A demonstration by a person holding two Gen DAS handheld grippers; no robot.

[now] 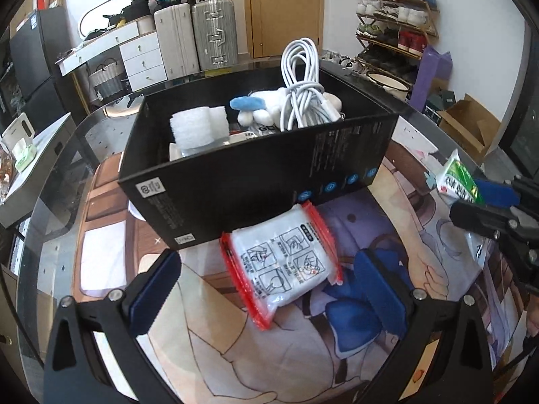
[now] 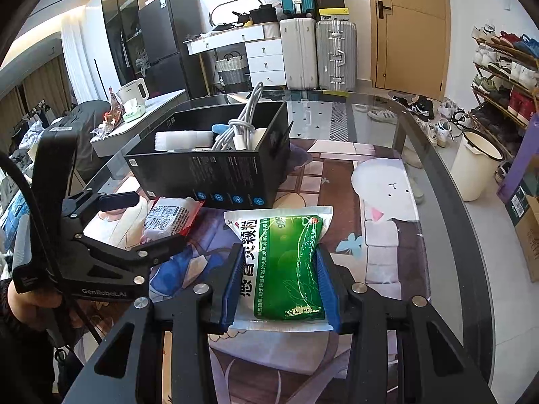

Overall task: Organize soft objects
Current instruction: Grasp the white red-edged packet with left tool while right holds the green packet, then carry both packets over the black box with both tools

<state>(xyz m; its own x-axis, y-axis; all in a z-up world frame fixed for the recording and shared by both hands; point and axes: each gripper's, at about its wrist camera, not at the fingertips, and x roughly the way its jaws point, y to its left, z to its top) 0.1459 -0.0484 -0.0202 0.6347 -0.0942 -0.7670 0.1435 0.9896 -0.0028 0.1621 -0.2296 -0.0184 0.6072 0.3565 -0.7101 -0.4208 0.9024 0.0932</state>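
Observation:
A black box stands on the table and holds a white cable bundle, a white-and-blue plush toy and a white foam roll. A white pouch with red edges lies in front of the box, between the open fingers of my left gripper. My right gripper is shut on a green-and-white medicine packet, held just above the mat right of the box. The packet and right gripper also show at the right of the left wrist view.
The table is glass with a cartoon-printed mat. A white counter with a kettle stands left of it. Suitcases, a shoe rack and a white bucket stand beyond the table edge.

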